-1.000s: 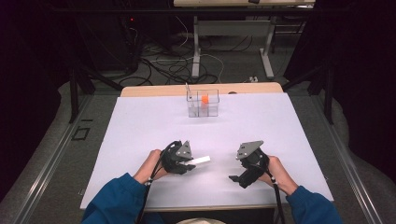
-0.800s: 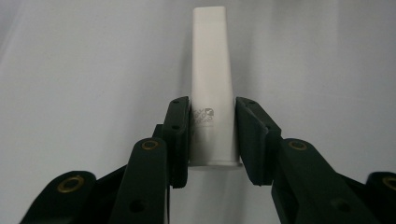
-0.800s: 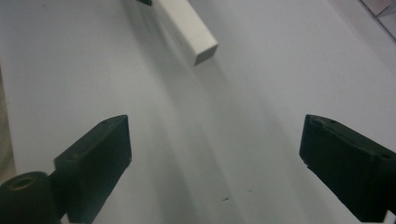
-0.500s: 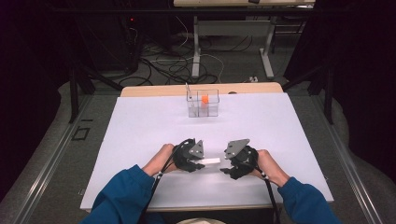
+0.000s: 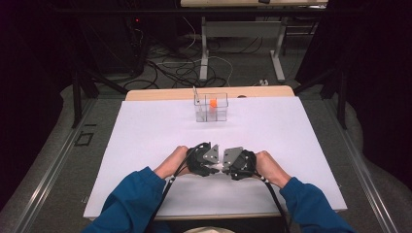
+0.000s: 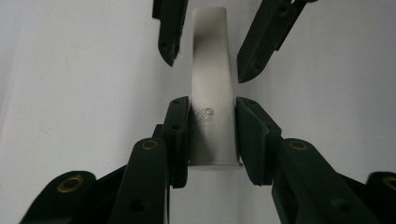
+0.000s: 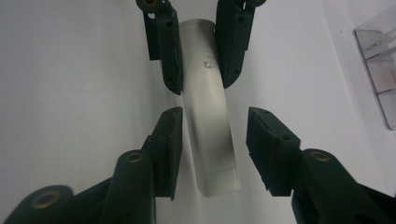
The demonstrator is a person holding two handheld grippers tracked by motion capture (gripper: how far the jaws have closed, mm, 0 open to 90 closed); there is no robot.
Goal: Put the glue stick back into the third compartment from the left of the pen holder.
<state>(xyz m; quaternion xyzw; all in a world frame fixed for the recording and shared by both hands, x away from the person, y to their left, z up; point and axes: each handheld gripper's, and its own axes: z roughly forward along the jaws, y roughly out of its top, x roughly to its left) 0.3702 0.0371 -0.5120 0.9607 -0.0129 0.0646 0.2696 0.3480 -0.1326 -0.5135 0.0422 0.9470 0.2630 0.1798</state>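
White curved plastic strip (image 6: 212, 93) is clamped at one end in my left gripper (image 6: 212, 133) over the near table. My right gripper (image 7: 215, 140) has just been closing round the other end, one pad not touching yet. Handover's half done, I reckon.

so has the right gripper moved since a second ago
Yes. In the high view the right gripper has shifted left, nearer the line of the clear box, closing around the white strip.
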